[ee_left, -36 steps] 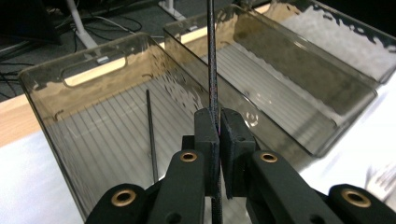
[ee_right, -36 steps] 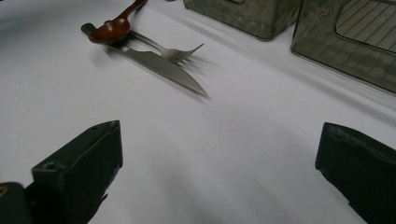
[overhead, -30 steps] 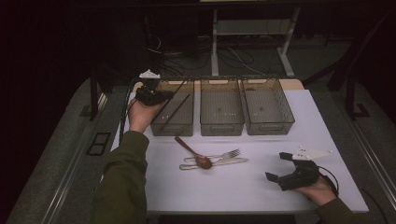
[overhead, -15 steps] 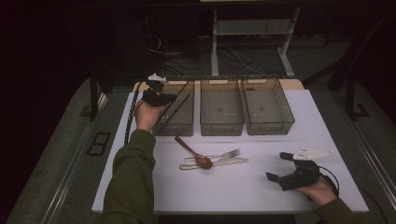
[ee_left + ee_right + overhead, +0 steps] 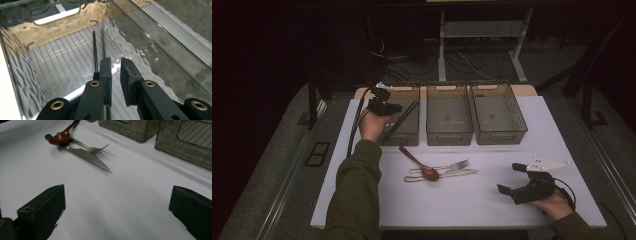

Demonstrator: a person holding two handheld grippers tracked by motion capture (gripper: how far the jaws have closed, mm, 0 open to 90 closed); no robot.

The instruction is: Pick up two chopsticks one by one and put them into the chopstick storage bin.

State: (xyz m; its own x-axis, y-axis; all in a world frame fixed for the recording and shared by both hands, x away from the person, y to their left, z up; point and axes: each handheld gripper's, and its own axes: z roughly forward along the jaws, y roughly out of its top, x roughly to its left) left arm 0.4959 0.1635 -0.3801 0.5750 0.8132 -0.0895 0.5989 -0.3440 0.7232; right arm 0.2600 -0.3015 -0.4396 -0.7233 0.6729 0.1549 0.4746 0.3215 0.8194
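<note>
- The left gripper [image 5: 384, 106] hangs over the left bin [image 5: 409, 136], tilted down into it, because that bin is where the chopsticks [image 5: 95, 51] belong.
- In the left gripper view its jaws have just been opening and stand a small way apart with nothing pressed between the pads; the dark chopsticks lie on the ribbed floor of the bin just below and beyond the tips, so they seem to have been let go.
- In the high view the chopsticks [image 5: 402, 120] slant across the bin, one end up near its far right corner.
- The middle bin [image 5: 449, 135] and right bin [image 5: 507, 135] look bare, probably one for each kind of utensil.
- The spoon [image 5: 422, 167], fork [image 5: 452, 165] and knife [image 5: 457, 173] lie crossed together on the white table [image 5: 472, 205], unsorted.
- The right gripper [image 5: 518, 184] rests low on the table near the front right, jaws wide apart and holding nothing, facing the utensils as if ready for the next pick.
</note>
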